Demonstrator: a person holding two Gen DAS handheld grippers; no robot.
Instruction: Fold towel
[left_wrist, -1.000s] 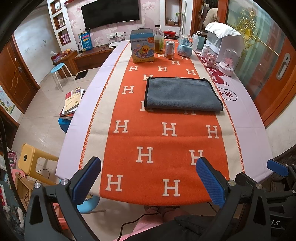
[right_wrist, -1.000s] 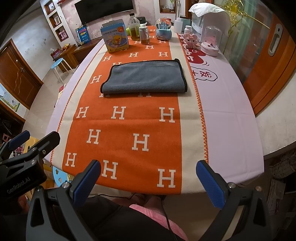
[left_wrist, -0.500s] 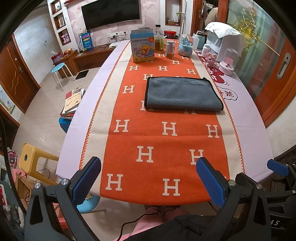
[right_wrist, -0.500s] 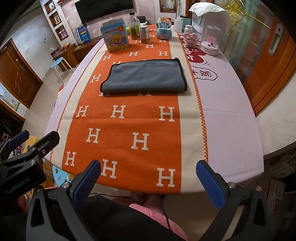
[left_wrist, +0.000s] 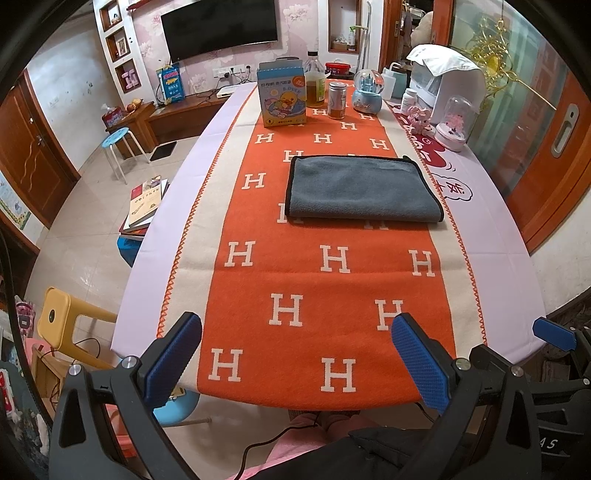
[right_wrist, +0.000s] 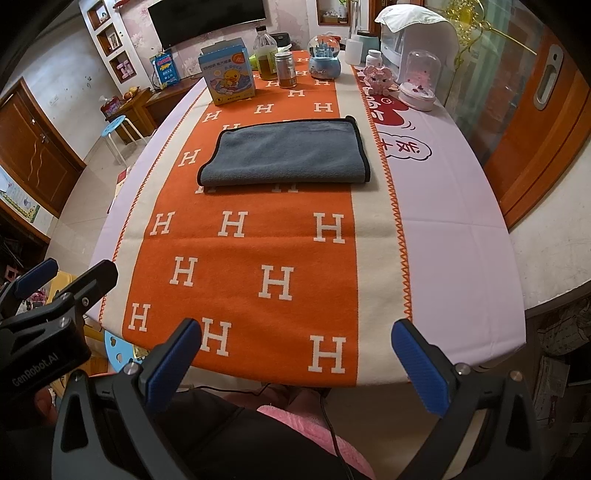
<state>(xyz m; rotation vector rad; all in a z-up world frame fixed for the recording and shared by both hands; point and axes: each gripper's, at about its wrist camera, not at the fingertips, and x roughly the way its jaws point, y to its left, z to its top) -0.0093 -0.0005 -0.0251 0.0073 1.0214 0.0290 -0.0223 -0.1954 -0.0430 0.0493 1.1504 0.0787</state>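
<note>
While both tools hover at the near edge of the surface (left_wrist: 491, 236), the grey towel (left_wrist: 364, 190) lies folded and flat farther up the orange runner (left_wrist: 314, 280), well apart from them. The left tool (left_wrist: 295, 354) has its blue fingers spread wide with nothing between them, and the right tool (right_wrist: 295, 358) is spread the same way. A blue box (right_wrist: 229, 79), a bottle (right_wrist: 266, 53) and a can (right_wrist: 286, 70) stand beyond the towel.

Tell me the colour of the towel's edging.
Black edging on the grey towel; clearest in the left wrist view.
</note>
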